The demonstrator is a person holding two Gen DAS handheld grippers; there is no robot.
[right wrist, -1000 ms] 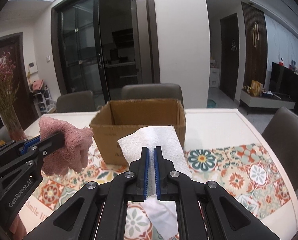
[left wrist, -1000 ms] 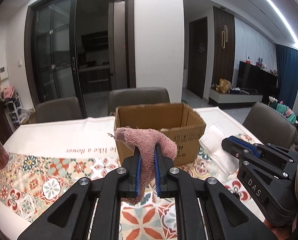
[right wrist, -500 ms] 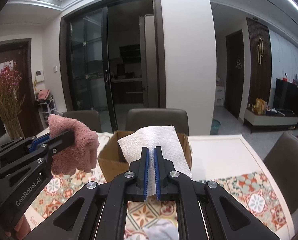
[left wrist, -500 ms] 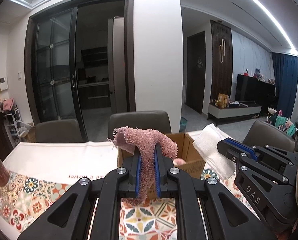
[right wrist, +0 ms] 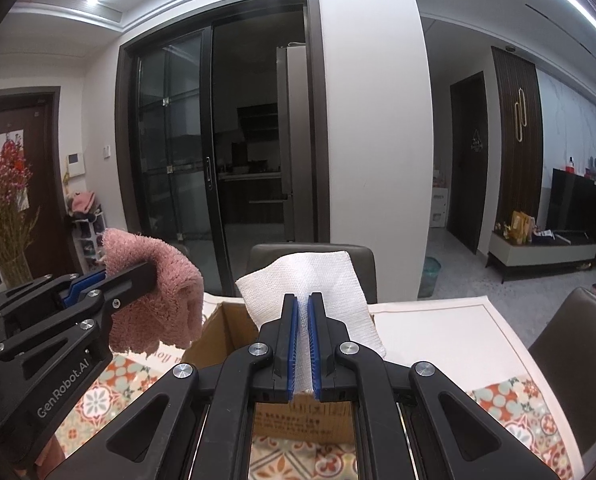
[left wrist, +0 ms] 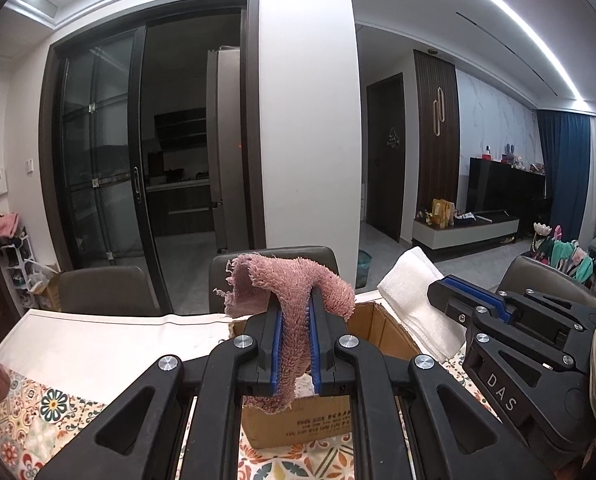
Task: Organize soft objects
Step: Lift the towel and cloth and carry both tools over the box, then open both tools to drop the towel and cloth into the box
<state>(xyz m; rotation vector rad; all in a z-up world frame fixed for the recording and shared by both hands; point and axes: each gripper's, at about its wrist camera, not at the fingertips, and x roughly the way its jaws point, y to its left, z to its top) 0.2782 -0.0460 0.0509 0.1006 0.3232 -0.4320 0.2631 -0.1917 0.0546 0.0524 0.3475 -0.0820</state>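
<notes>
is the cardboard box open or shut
Open. The cardboard box has no flaps over its top, and its brown inner wall shows beside the white cloth.

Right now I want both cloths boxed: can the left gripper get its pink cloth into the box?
Probably yes: the left gripper holds the pink cloth just above the open box, with nothing between.
</notes>
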